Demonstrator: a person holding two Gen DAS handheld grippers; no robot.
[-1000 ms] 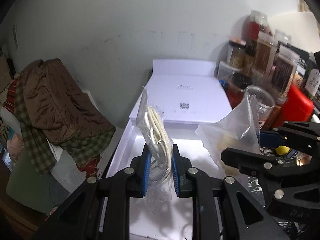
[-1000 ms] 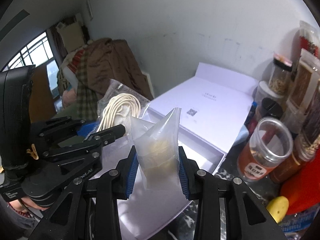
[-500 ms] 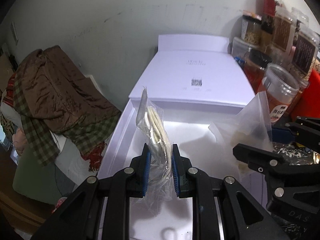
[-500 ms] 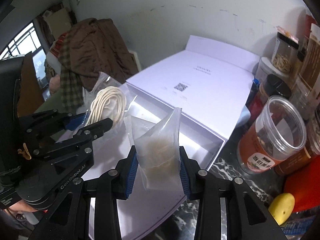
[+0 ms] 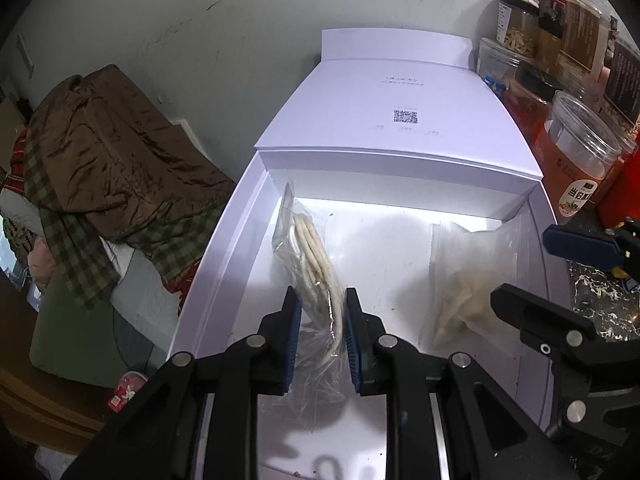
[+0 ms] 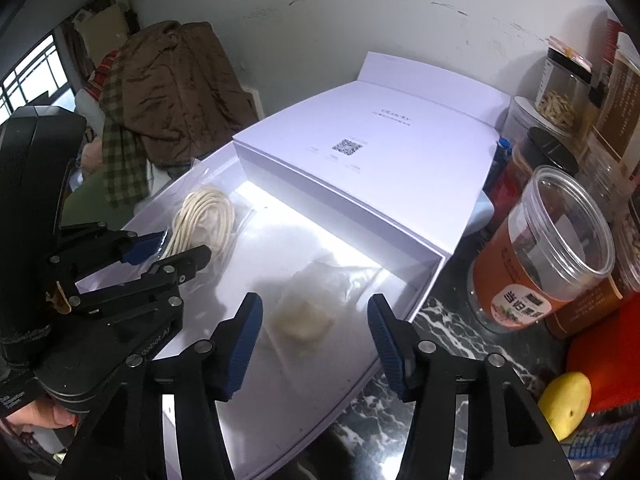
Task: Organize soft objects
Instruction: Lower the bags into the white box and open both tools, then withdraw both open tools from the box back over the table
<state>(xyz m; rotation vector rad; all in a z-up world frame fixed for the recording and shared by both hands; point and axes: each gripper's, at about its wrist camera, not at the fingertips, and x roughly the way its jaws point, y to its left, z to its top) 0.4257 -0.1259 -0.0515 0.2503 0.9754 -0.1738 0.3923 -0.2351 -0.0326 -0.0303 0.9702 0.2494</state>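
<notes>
A clear bag of coiled white cord point(image 5: 308, 256) stands upright in the open white box tray point(image 5: 224, 264), its lower end touching the floor. My left gripper point(image 5: 318, 336) is shut on this bag's lower part. In the right wrist view the same cord bag point(image 6: 204, 220) and left gripper point(image 6: 176, 248) appear at the left. A second clear bag with a pale soft wad point(image 6: 316, 292) lies flat on the tray floor. My right gripper point(image 6: 315, 312) hovers over it, jaws opening, pads wide apart and clear of the bag. The left wrist view shows that wad bag point(image 5: 460, 288) beside the right gripper point(image 5: 548, 270).
The box's white lid point(image 5: 400, 120) sits behind the tray. Right of the box, on a marble counter point(image 6: 440, 320), stand a clear jar with an orange label point(image 6: 540, 264), several other jars, a red container point(image 6: 604, 360) and a yellow fruit point(image 6: 566, 396). A brown quilted cloth pile point(image 5: 100, 168) lies left.
Both grippers came down into the tray. The right jaws spread and let go of the wad bag, which now lies flat on the floor. The left still grips the cord bag.
</notes>
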